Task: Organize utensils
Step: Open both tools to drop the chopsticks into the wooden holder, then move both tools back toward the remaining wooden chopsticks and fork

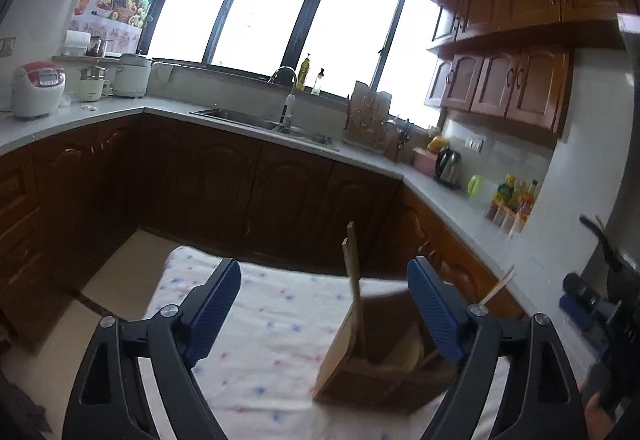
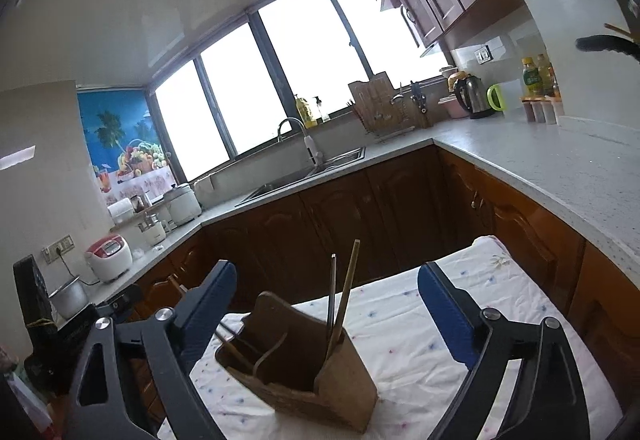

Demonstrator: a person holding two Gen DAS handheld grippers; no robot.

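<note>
1. Wooden utensil holder (image 2: pixel 304 368) stands on the near part of the table, on a white cloth with small coloured flowers (image 2: pixel 420 340). It sits just ahead of both grippers and touches neither.
2. Left gripper (image 1: pixel 324 304) — jaws spread wide, nothing between the pads. The holder shows low and to the right in its view, partly behind the right-hand finger.
3. Right gripper (image 2: pixel 326 308) — jaws also wide and empty. The holder lies between its fingers in the picture, clear of both pads.
4. Progress, as a judgement: the sorting looks largely done. Utensils stand in the holder, and no loose ones are visible on the cloth from either view; the table edges nearest the cameras are hidden by the grippers, so I cannot rule out a stray piece.
5. Count in the holder, right wrist view:
   - two upright sticks, likely chopsticks (image 2: pixel 342 300), in the right compartment
   - one slanted stick (image 2: pixel 234 350) in the left compartment
   - one curved handle (image 2: pixel 272 356), kind unclear — spoon or fork
6. Count of holders: one. Grippers: two.
7. Left to do, if anything: a check for leftovers beyond view.
</note>
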